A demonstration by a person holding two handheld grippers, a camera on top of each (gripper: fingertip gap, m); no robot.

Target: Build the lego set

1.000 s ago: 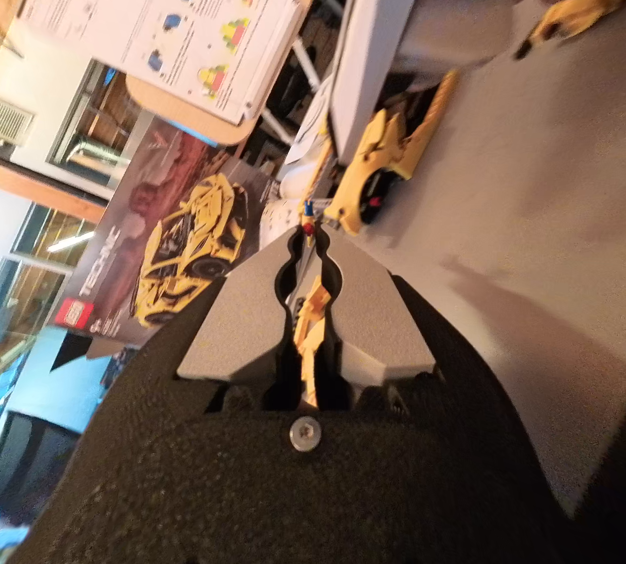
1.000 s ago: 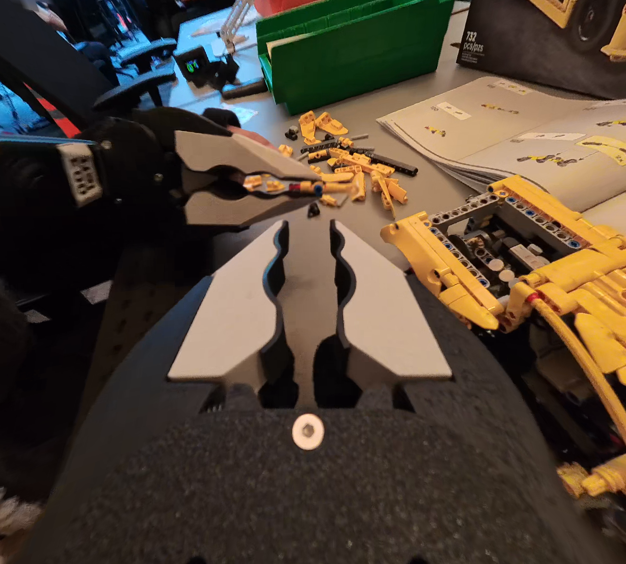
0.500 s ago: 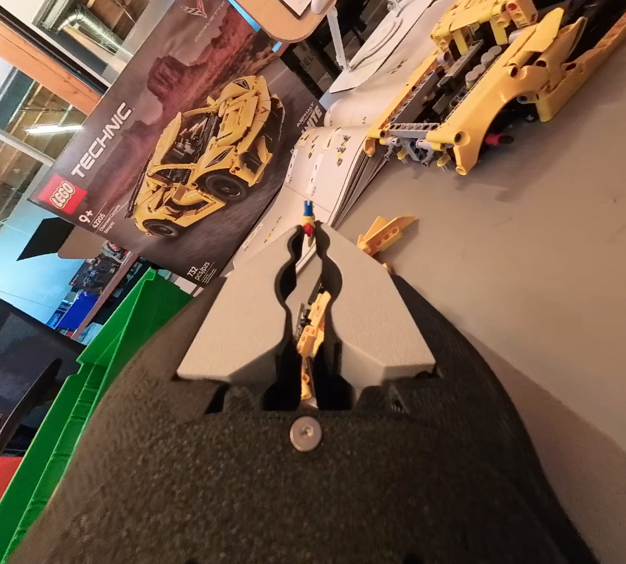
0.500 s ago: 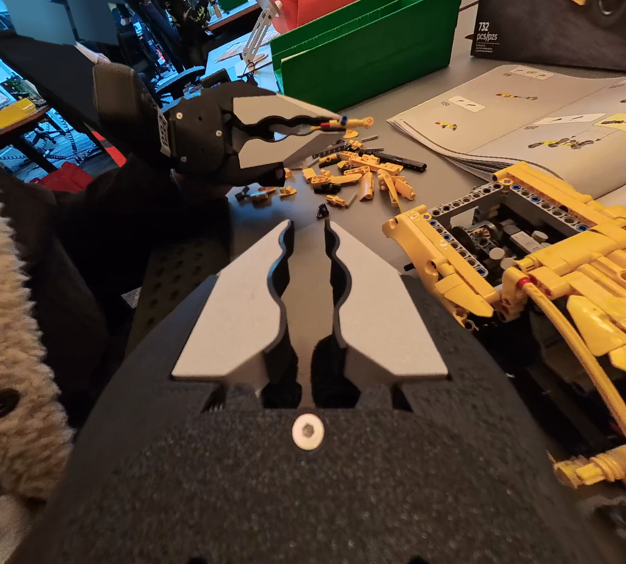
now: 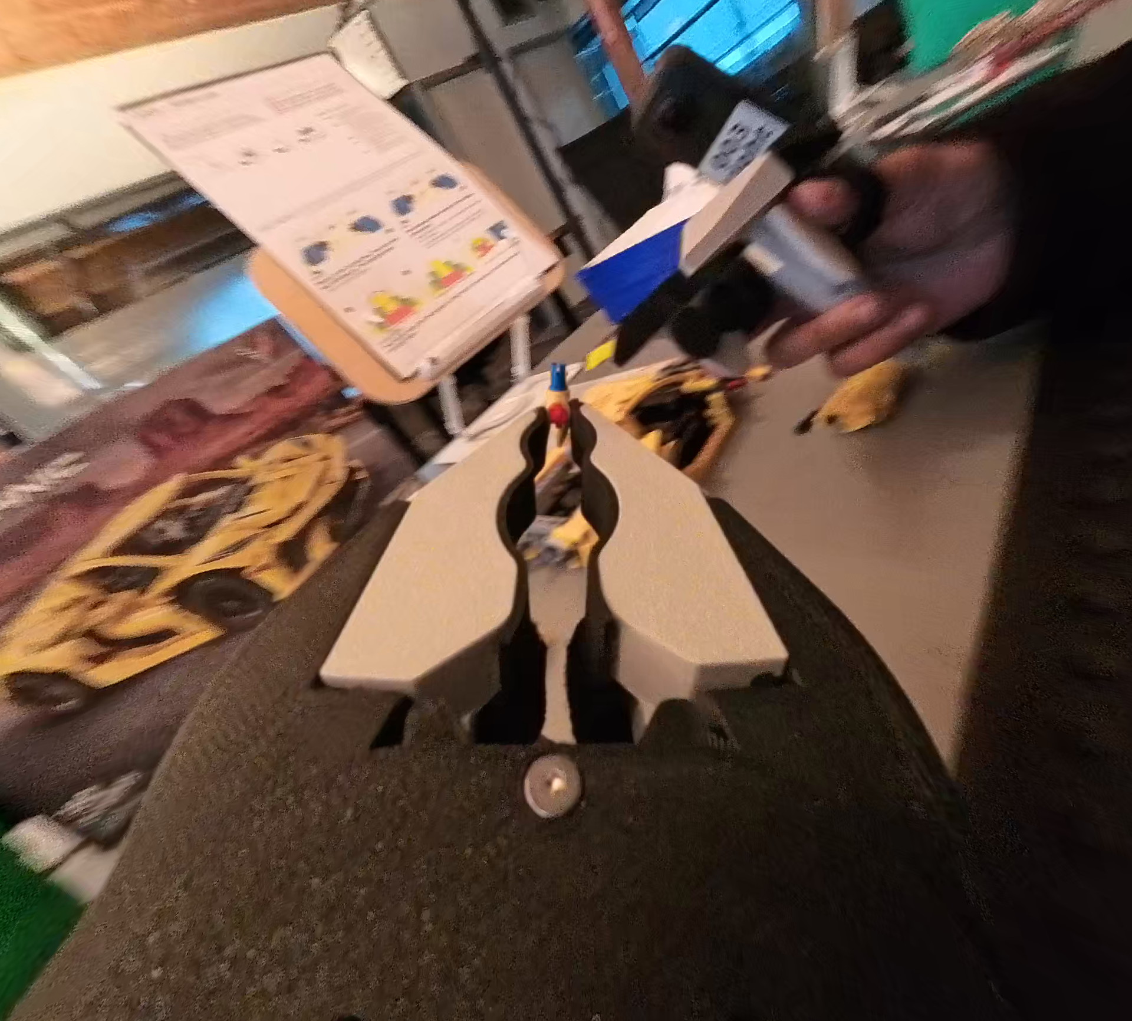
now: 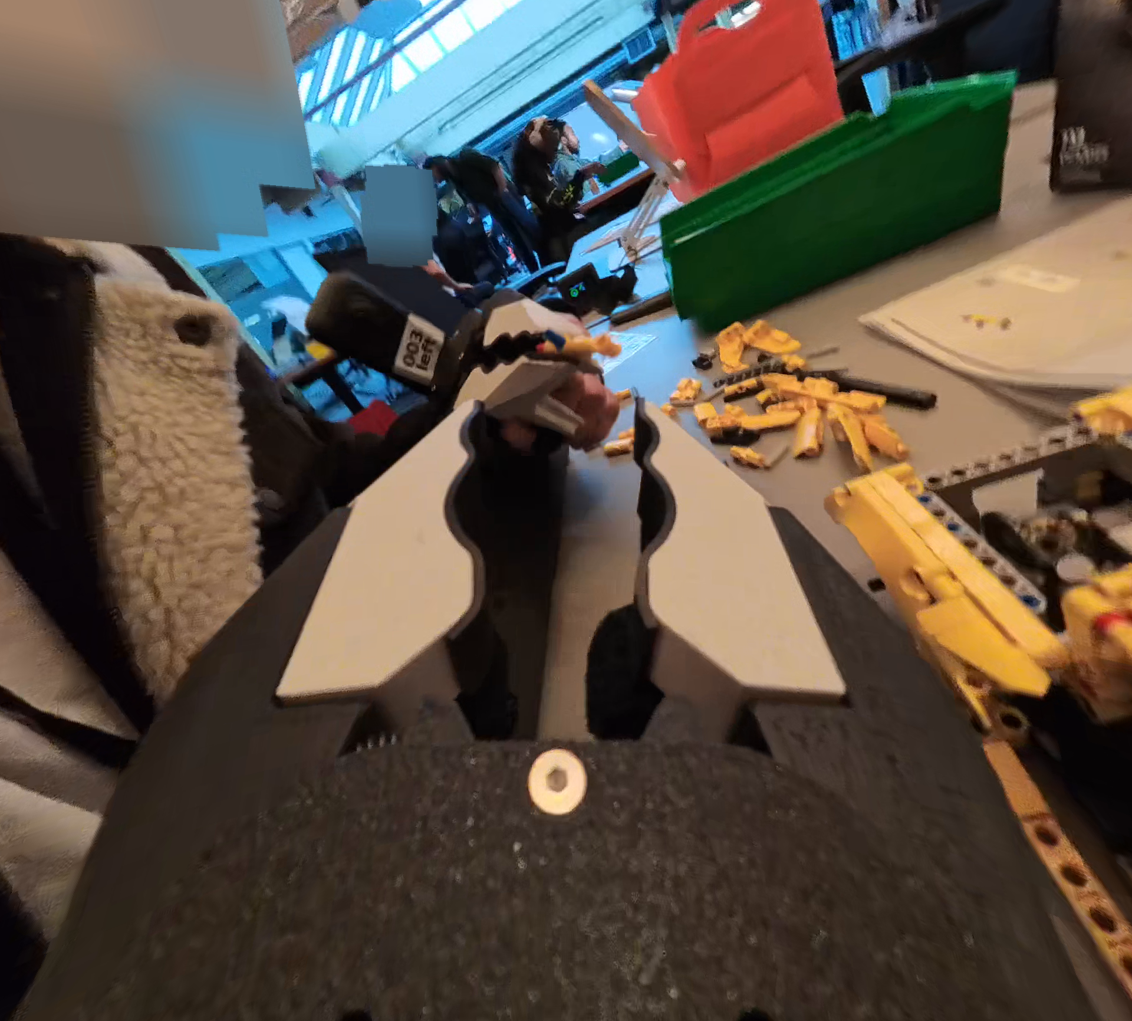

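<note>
While a small pin (image 5: 556, 400) is pinched at the tips of the left gripper (image 5: 558, 420) and raised off the table, the right gripper (image 6: 556, 420) is held spread, empty, probably to receive it; the car (image 6: 955, 575) sits beside it.

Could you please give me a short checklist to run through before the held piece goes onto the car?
1. Left gripper shut on the piece: ok; its fingers pinch the small red, yellow and blue piece at the tips.
2. Piece's working end free: ok; the blue tip sticks out past the fingers.
3. Right gripper ready to help: ok; open and empty.
4. Car within reach: ok; it sits on the table just right of the right gripper.
5. Target hole on the car found: cannot tell; both views are blurred.
6. Loose parts clear of the path: cannot tell; they lie between the left gripper and the car.
</note>
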